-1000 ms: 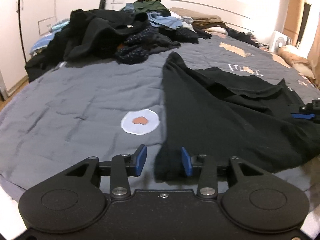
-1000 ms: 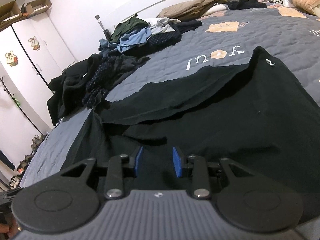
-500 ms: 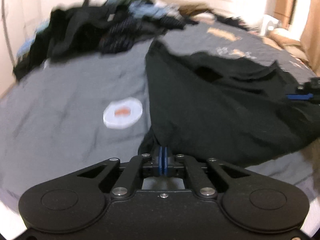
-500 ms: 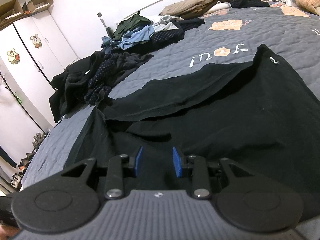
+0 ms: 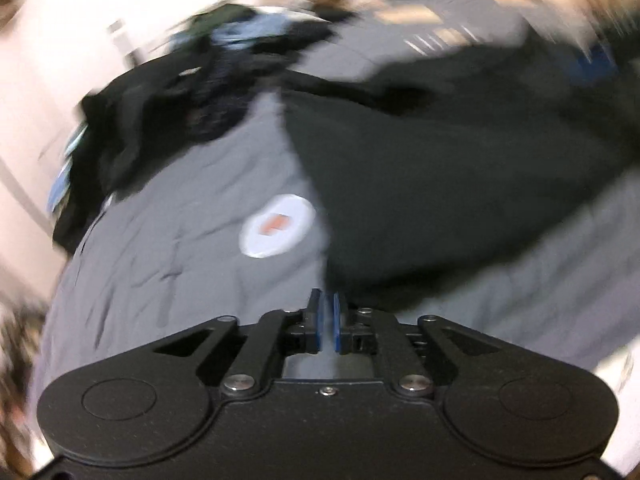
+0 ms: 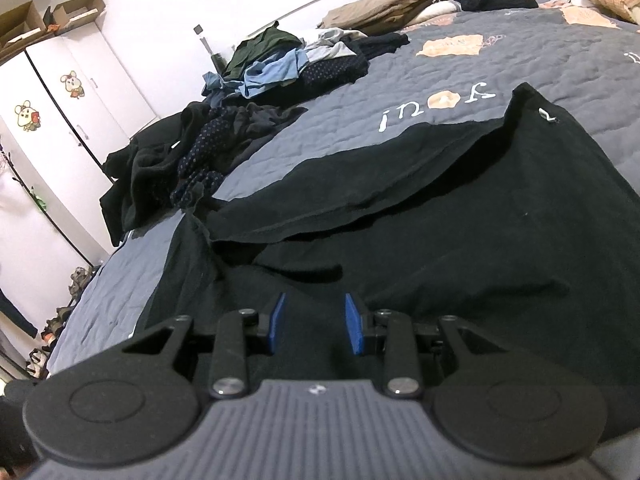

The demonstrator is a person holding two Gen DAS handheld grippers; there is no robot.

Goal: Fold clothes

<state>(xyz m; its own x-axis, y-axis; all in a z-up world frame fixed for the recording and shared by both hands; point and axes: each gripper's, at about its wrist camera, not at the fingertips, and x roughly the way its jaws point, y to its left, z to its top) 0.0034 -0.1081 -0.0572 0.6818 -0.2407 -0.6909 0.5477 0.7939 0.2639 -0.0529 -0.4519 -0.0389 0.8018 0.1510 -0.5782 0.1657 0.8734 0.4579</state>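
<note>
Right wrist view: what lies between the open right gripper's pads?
Only the black garment. In the right wrist view, the right gripper has its pads apart, with dark cloth showing in the gap.

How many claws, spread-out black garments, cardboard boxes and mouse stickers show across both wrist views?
Claws (left claw, right claw): 2
Black garment: 1
Cardboard boxes: 2
Mouse stickers: 2
Total: 7

A black garment [image 6: 460,248] lies on a grey quilt [image 6: 500,76] with peach patches and white lettering.
</note>
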